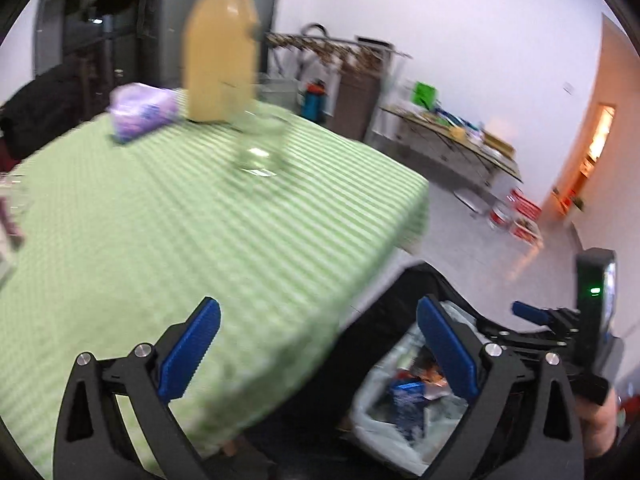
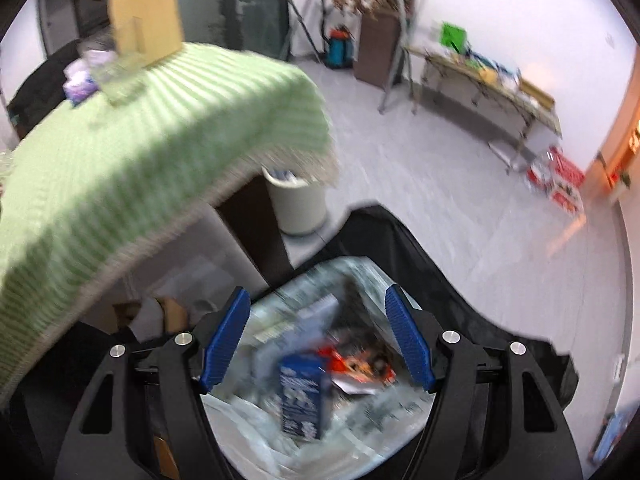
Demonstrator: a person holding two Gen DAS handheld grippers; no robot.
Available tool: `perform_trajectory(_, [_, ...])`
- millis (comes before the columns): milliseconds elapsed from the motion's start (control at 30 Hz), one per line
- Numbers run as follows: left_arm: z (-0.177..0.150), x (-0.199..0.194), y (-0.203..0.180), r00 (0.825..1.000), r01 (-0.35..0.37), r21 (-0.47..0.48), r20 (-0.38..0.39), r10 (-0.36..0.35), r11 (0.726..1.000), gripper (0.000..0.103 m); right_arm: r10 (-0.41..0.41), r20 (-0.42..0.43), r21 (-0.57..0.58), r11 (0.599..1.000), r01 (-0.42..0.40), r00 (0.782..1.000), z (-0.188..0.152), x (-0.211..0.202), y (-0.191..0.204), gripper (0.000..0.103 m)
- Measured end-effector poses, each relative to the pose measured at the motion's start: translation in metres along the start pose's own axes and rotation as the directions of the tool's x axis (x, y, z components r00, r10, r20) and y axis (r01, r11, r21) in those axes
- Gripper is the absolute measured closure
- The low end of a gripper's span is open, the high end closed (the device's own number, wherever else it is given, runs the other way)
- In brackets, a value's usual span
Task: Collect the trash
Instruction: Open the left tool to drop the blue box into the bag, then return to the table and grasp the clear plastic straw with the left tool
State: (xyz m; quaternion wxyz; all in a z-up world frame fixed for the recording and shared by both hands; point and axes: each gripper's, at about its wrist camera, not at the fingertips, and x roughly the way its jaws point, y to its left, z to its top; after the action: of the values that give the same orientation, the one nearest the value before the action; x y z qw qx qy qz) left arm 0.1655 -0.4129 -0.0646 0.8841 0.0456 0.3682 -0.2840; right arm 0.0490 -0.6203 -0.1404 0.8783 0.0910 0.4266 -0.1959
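The left claw (image 1: 318, 354) is standing wide open with nothing between its blue pads (image 1: 192, 354), hanging over the edge of the counter's green striped cloth (image 1: 168, 216). Below and to its right, a black trash bag (image 1: 384, 296) with a pale liner is gaping open on the floor beside the counter, and a blue carton (image 1: 408, 404) is lying inside among crumpled wrappers. The right claw (image 2: 318, 338) is hovering directly above that bag (image 2: 460, 280), its jaws partly spread and empty; the blue carton (image 2: 302, 396) is lying in the bag just below the gap between the pads, with red and orange wrappers (image 2: 360, 364) beside it. Back on the counter a yellow jug (image 1: 220, 60), a clear glass (image 1: 260, 144) and a purple tissue pack (image 1: 142, 110) are standing well apart from both claws. A white bin (image 2: 298, 204) is sitting under the counter's corner.
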Motion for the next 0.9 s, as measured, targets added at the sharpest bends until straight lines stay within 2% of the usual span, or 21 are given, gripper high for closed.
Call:
perform_trajectory(167, [0.006, -0.041, 0.055, 0.995, -0.064, -0.068, 0.075, 0.069, 0.996, 0.008, 0.058, 0.098, -0.079, 0.996, -0.051, 0.994, 0.023, -0.036, 0.052, 0.033])
perform_trajectory(267, [-0.001, -0.071, 0.094, 0.981, -0.145, -0.085, 0.115, 0.154, 0.986, 0.008, 0.12, 0.144, -0.119, 0.988, -0.104, 0.982, 0.036, -0.053, 0.088, 0.031])
perform_trajectory(367, [-0.011, -0.093, 0.128, 0.969, -0.194, -0.109, 0.135, 0.207, 0.975, 0.007, 0.191, 0.18, -0.176, 0.971, -0.159, 0.965, 0.048, -0.066, 0.14, 0.031])
perform_trajectory(567, [-0.033, -0.142, 0.218, 0.941, -0.255, -0.265, 0.152, 0.302, 0.93, 0.007, 0.295, 0.191, -0.323, 0.919, -0.224, 0.936, 0.057, -0.083, 0.238, 0.031])
perform_trajectory(600, [-0.041, -0.152, 0.238, 0.933, -0.273, -0.298, 0.151, 0.327, 0.915, 0.007, 0.305, 0.19, -0.339, 0.913, -0.229, 0.933, 0.055, -0.084, 0.249, 0.031])
perform_trajectory(733, [-0.063, -0.18, 0.28, 0.912, -0.31, -0.336, 0.16, 0.378, 0.89, 0.007, 0.37, 0.159, -0.385, 0.877, -0.288, 0.915, 0.054, -0.087, 0.295, 0.031])
perform_trajectory(833, [-0.085, -0.205, 0.313, 0.886, -0.359, -0.333, 0.172, 0.431, 0.872, 0.007, 0.404, 0.127, -0.422, 0.849, -0.32, 0.906, 0.047, -0.087, 0.332, 0.031])
perform_trajectory(900, [-0.099, -0.22, 0.339, 0.866, -0.406, -0.346, 0.15, 0.477, 0.846, 0.007, 0.42, 0.11, -0.451, 0.829, -0.331, 0.901, 0.041, -0.09, 0.352, 0.031])
